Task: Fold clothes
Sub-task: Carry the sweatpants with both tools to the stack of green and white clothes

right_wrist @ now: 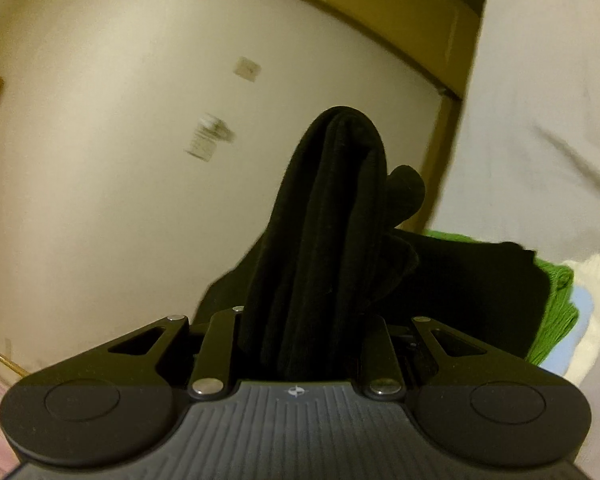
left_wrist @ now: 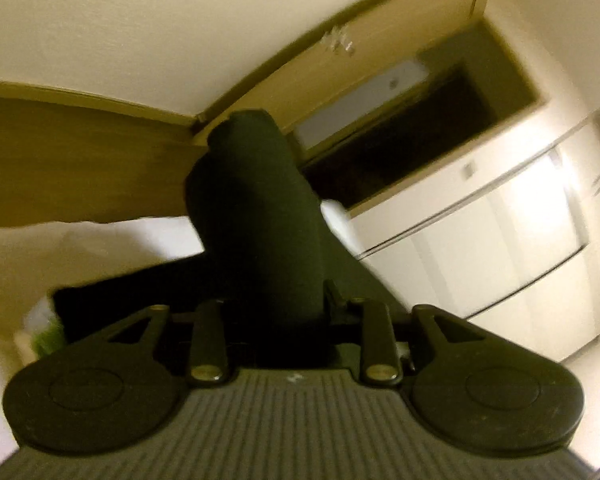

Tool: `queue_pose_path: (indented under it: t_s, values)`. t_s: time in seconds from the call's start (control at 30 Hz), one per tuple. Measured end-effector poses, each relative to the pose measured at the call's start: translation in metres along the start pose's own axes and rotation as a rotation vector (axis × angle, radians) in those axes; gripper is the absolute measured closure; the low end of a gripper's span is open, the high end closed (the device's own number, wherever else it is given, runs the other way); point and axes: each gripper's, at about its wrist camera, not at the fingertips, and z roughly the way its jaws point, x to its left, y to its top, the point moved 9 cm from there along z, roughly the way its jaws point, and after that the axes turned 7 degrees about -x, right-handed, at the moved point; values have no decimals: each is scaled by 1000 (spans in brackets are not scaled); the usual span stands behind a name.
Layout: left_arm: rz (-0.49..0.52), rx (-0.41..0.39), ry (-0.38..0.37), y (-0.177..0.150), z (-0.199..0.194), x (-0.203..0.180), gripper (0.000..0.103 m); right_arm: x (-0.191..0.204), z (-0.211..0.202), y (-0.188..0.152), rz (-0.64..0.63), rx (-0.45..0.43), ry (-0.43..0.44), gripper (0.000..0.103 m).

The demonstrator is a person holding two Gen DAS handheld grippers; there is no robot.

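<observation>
Cream walls, wood trim, white cabinet doors (left_wrist: 480,248) in the background — both views blurred, cameras tilted.

Left tool (left_wrist: 276,312): clamped on a thick bunch of black garment (left_wrist: 256,208); cloth stands up between the fingers and hides the fingertips. Bunched fabric fills the gap, so read as a grip, not an idle gap.

Right tool (right_wrist: 308,320): likewise closed on a folded wad of the same black garment (right_wrist: 324,232), several layers visible as vertical ridges; a loose lobe of cloth pokes out to its right side.

Location of the garment: held off any surface at both tools, the remainder draping down and away behind them, dark and hard to trace.

Beyond the right tool: a stack of laundry — green cloth (right_wrist: 556,304) under a black layer, pale blue and white pieces beside it — near a white sheet or bedding (right_wrist: 540,100). Whether that black layer belongs to the held garment cannot be told.

Step in hand, judged: carrying or swinging the gripped garment between folds, or toward the stack.

Next move, judged: calls for lowering the cloth flat onto a surface with both grips even, then letting go without dragging the layers apart. Risk: uneven release, fold slumping.
</observation>
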Motion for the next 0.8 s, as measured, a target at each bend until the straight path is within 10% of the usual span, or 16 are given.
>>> queue_pose_path:
  t_s: [0.1, 0.37, 0.5, 0.67, 0.8]
  values:
    - [-75, 43, 47, -7, 22, 37, 70, -40, 24, -17, 57, 64, -89, 56]
    - [-51, 37, 77, 15, -6, 34, 62, -58, -15, -22, 171, -2, -78, 55]
    - [-43, -52, 194, 30, -43, 33, 65, -74, -23, -15, 147, -71, -206, 53]
    - [178, -85, 187, 36, -55, -16, 65, -61, -44, 7, -114, -227, -418, 54]
    - [415, -46, 169, 10, -32, -47, 67, -16, -38, -4, -428, -205, -399, 60]
